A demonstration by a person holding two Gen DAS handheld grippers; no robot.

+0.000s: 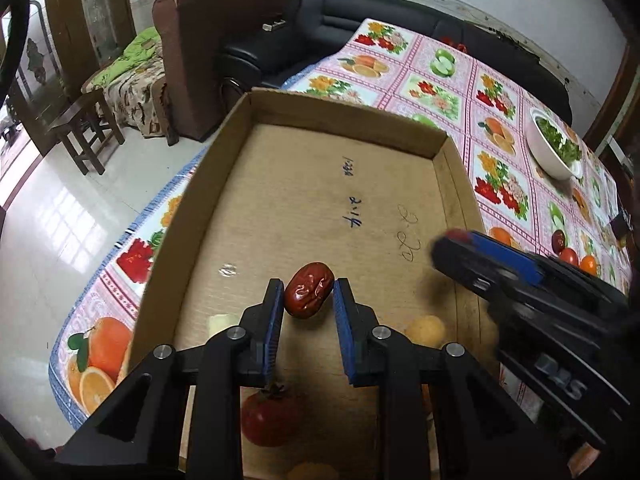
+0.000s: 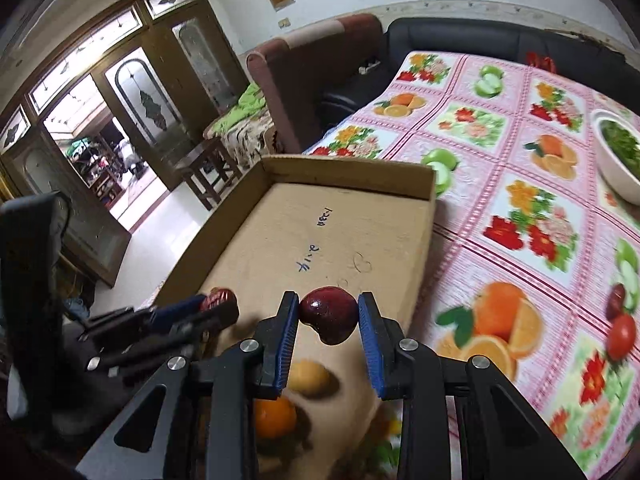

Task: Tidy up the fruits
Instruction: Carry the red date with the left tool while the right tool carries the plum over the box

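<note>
While both hover above the cardboard box [image 1: 240,136], the left claw [image 1: 308,296] is clamped on a wrinkled red date [image 1: 309,295], the right claw [image 2: 329,314] on a dark plum [image 2: 329,314]

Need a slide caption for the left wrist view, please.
Left claw grips a wrinkled red date above the cardboard tray.

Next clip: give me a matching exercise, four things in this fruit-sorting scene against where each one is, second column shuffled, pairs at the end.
Things:
1. wrinkled red date
2. dark red plum
3. orange
4. white bowl of greens

Places:
A. on the tablecloth, outside the box
B. in the right hand-held gripper
C. on the floor of the cardboard box
D. in the left hand-held gripper

Pairs: 1-D, 2-B, 3-C, 4-A
</note>
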